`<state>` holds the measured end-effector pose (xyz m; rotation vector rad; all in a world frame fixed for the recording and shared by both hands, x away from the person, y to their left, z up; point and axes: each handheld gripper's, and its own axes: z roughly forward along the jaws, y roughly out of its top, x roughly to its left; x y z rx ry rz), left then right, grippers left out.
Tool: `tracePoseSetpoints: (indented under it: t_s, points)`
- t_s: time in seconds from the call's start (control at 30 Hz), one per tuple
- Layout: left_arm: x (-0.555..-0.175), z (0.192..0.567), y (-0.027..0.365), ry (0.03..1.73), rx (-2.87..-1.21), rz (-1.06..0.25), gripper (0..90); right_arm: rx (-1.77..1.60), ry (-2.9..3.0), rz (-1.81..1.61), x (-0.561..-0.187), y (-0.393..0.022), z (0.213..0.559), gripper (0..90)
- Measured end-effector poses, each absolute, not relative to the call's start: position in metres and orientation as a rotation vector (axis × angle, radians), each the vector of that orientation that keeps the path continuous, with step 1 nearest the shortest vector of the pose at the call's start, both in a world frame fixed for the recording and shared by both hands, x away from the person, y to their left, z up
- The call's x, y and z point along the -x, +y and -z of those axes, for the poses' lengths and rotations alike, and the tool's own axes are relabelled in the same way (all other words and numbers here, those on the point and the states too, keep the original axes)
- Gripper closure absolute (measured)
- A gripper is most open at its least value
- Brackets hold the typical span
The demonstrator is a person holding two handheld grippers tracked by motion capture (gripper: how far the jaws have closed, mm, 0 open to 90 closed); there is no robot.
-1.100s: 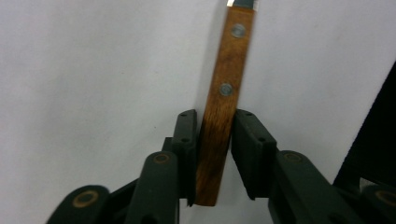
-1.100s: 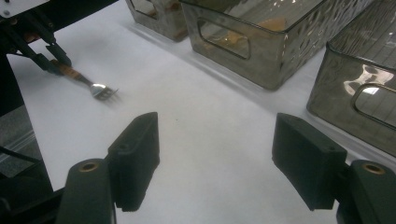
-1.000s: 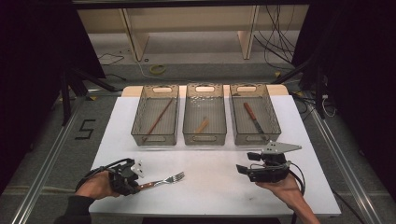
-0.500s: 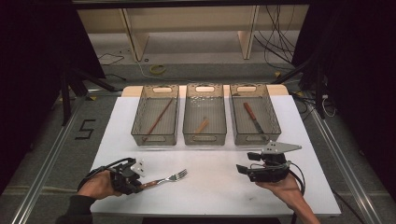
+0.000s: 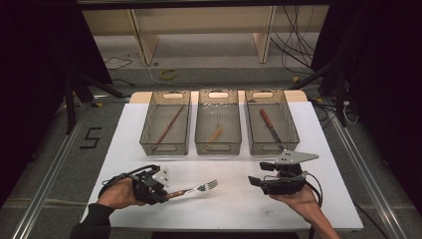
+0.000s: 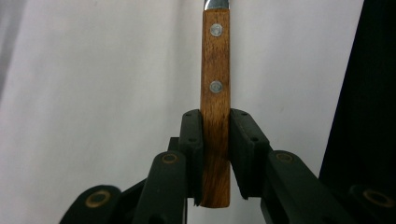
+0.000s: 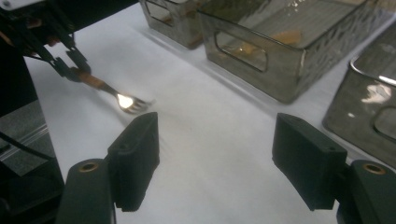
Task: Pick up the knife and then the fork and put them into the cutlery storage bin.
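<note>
Left gripper (image 5: 164, 190) clamping the fork (image 5: 199, 188) by its wooden handle, right gripper (image 5: 256, 181) idling wide open with nothing in it.

Fork is pointing tines-first toward the right gripper, sitting over the white table (image 5: 224, 209), on the near side of the middle basket (image 5: 218, 147) and well apart from it.
</note>
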<state>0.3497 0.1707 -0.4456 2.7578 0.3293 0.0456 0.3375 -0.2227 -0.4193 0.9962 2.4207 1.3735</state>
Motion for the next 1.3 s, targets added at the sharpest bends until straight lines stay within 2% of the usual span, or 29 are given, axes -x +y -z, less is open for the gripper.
tracePoseSetpoints:
  t_s: [0.47, 0.93, 1.3]
  points:
    - [-0.358, 0.422, 0.092, 0.035, -2.785, -0.075, 75.3, -0.747, 2.560, -1.330, -0.329, -0.180, 0.411, 32.5]
    - [-0.358, 0.419, 0.073, -0.020, -2.780, -0.072, 75.3, -0.614, 2.682, -1.203, -0.327, -0.150, 0.417, 32.7]
    - [-0.354, 0.421, 0.066, -0.050, -2.780, -0.065, 75.3, -0.476, 2.784, -1.066, -0.327, -0.134, 0.425, 38.9]
